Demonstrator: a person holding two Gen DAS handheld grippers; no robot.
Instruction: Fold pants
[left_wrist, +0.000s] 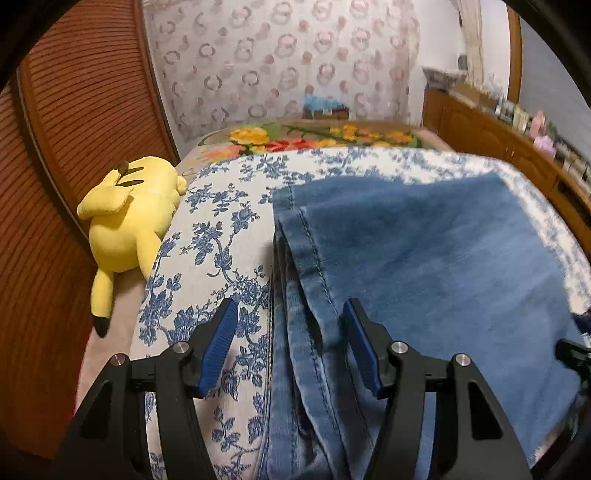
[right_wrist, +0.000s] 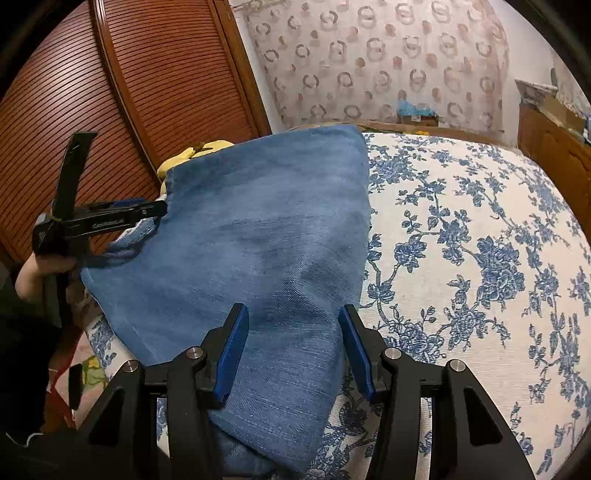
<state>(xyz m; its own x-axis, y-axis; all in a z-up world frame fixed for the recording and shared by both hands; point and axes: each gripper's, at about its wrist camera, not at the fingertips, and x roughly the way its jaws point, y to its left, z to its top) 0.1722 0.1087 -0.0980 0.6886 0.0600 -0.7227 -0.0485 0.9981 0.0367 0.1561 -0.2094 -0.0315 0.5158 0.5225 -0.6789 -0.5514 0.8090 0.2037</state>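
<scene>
Blue denim pants (left_wrist: 424, 258) lie folded in layers on the bed. My left gripper (left_wrist: 288, 314) is open and hovers over their left seamed edge, holding nothing. In the right wrist view the pants (right_wrist: 266, 240) form a broad folded slab. My right gripper (right_wrist: 293, 317) is open over their near right edge, empty. The left gripper also shows there (right_wrist: 155, 212) at the far left corner of the pants, close to the fabric edge.
The bed has a white cover with blue flowers (right_wrist: 461, 258). A yellow plush toy (left_wrist: 129, 221) lies at the bed's left side against a slatted wooden door (left_wrist: 74, 129). A floral blanket (left_wrist: 314, 138) lies at the far end. A wooden cabinet (left_wrist: 498, 147) with small items stands on the right.
</scene>
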